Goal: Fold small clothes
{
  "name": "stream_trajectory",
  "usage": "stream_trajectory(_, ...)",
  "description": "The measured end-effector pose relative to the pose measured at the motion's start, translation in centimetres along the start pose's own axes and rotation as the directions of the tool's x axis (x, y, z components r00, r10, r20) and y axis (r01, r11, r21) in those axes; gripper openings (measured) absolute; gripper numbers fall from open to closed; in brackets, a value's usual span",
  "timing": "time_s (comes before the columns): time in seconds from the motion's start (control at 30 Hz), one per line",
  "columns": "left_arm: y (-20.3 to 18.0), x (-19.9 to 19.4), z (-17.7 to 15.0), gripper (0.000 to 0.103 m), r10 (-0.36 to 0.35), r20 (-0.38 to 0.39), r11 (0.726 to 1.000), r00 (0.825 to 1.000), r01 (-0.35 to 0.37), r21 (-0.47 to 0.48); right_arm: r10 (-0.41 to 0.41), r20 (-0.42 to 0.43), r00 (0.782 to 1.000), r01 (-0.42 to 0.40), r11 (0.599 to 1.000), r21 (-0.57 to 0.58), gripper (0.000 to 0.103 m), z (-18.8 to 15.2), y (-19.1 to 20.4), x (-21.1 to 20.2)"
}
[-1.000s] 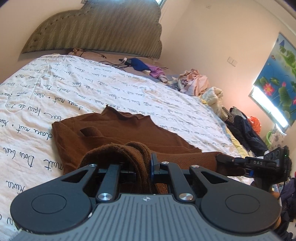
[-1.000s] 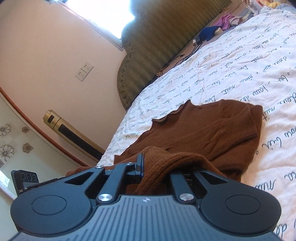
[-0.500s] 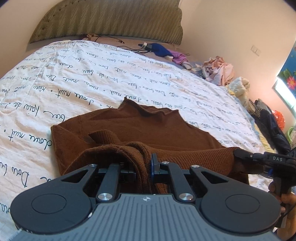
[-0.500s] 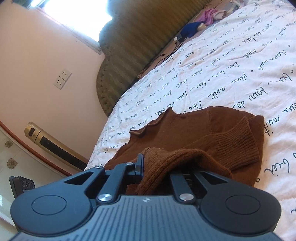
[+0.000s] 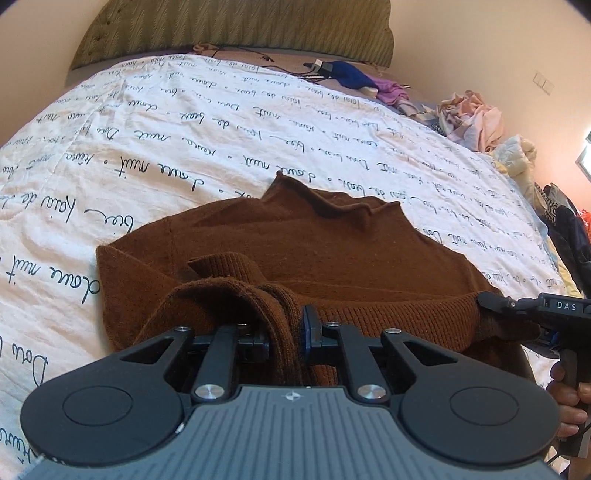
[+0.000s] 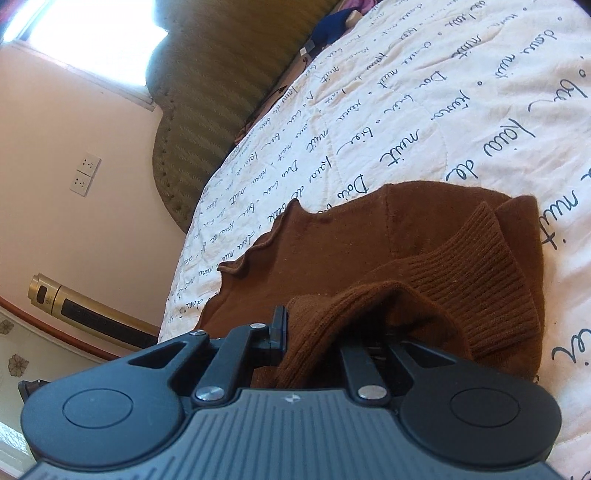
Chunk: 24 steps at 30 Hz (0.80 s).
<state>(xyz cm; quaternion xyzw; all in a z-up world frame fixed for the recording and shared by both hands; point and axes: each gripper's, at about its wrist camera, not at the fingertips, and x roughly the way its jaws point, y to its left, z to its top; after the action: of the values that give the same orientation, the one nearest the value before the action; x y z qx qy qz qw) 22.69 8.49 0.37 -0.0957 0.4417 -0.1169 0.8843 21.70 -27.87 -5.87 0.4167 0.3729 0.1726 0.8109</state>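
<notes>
Between both grippers' jaws, the brown sweater (image 5: 332,251) hem drapes over its body.

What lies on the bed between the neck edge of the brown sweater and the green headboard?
In the left wrist view, only bare white bedsheet with handwriting print lies between the brown sweater and the headboard.

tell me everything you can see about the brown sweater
The brown sweater is a soft knit with ribbed cuffs and hem and a wavy-edged collar. It lies on the white bedspread printed with cursive script, partly folded: a sleeve lies across the body. Its near ribbed edge is lifted, bunched and pinched in both claws, the left claw and the right claw, one at each end of that edge.
</notes>
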Motion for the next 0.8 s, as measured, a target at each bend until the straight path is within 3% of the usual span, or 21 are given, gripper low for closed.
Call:
stream_trajectory(0.1, 0.4, 0.6, 0.0, 0.023, -0.001, -0.014, 1.000, 1.000, 0.001, -0.018, 0.001, -0.006, 1.000, 0.000, 0.999, 0.035, 0.009, 0.1, -0.8, 0.4)
stream_trajectory(0.2, 1.3, 0.8, 0.3, 0.042, -0.042, -0.018, 0.996, 0.999, 0.040, -0.080, -0.004, -0.019, 1.000, 0.005, 0.997, 0.072, 0.010, 0.2, -1.6, 0.9)
stream_trajectory(0.23, 1.8, 0.8, 0.4, 0.054, -0.067, -0.011, 0.991, 0.998, 0.065, -0.119, -0.002, -0.023, 1.000, 0.004, 0.996, 0.090, 0.010, 0.3, -1.9, 1.1)
stream_trajectory(0.27, 2.5, 0.7, 0.4, 0.065, -0.099, 0.001, 0.981, 0.995, 0.098, -0.165, 0.004, -0.024, 1.000, -0.001, 0.994, 0.111, 0.010, 0.3, -2.3, 1.3)
stream_trajectory(0.33, 3.9, 0.6, 0.6, 0.074, -0.172, 0.036, 0.947, 0.984, 0.176, -0.271, 0.023, -0.021, 0.999, -0.020, 0.988, 0.153, 0.011, 0.5, -2.8, 1.5)
stream_trajectory(0.5, 7.3, 0.8, 0.6, 0.076, -0.263, 0.111, 0.839, 0.958, 0.284, -0.463, 0.068, -0.015, 0.998, -0.063, 0.972, 0.227, 0.015, 1.1, -3.7, 1.8)
stream_trajectory(0.57, 8.7, 0.9, 0.4, 0.077, -0.301, 0.153, 0.779, 0.941, 0.336, -0.529, 0.111, -0.007, 0.994, -0.106, 0.962, 0.251, 0.031, 1.3, -4.0, 1.9)
stream_trajectory(0.63, 10.2, 1.2, 0.0, 0.079, -0.356, 0.205, 0.686, 0.912, 0.404, -0.606, 0.180, 0.021, 0.983, -0.179, 0.943, 0.282, 0.061, 1.4, -4.1, 1.9)
stream_trajectory(0.7, 11.5, 1.5, -0.5, 0.079, -0.379, 0.250, 0.598, 0.891, 0.442, -0.668, 0.246, 0.067, 0.967, -0.255, 0.915, 0.312, 0.080, 1.6, -4.2, 1.7)
stream_trajectory(0.8, 12.6, 1.4, -0.8, 0.079, -0.371, 0.303, 0.527, 0.878, 0.468, -0.710, 0.248, 0.111, 0.963, -0.270, 0.908, 0.321, 0.084, 2.1, -3.7, 1.5)
